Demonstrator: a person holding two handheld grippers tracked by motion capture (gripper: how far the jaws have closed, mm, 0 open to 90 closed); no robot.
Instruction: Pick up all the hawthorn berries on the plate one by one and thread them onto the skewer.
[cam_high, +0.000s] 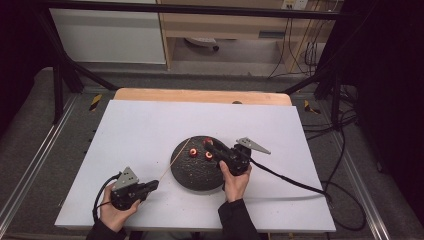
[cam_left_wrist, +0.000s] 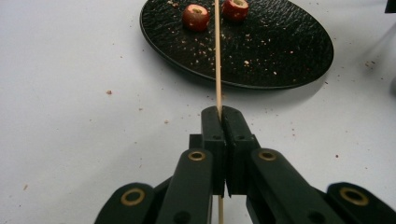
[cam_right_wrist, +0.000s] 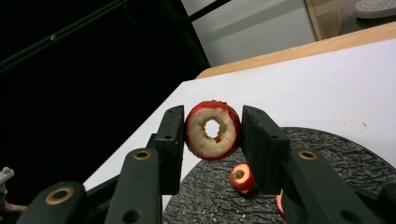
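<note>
Red cored fruit (cam_right_wrist: 213, 130) between right hand-held gripper (cam_right_wrist: 212, 140) pads.

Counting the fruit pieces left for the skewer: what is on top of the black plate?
Two cored red fruit pieces and scattered crumbs lie on the black plate. The right tongs hold a third piece above it, covering part of the plate.

The white desk (cam_high: 140, 130) is bare from 9 to 12 o'clock, so my tongs could pass there. The black plate (cam_high: 192, 177) sits in the middle. The thin stick (cam_high: 176, 159) slants across its 9 o'clock side and blocks that path.
</note>
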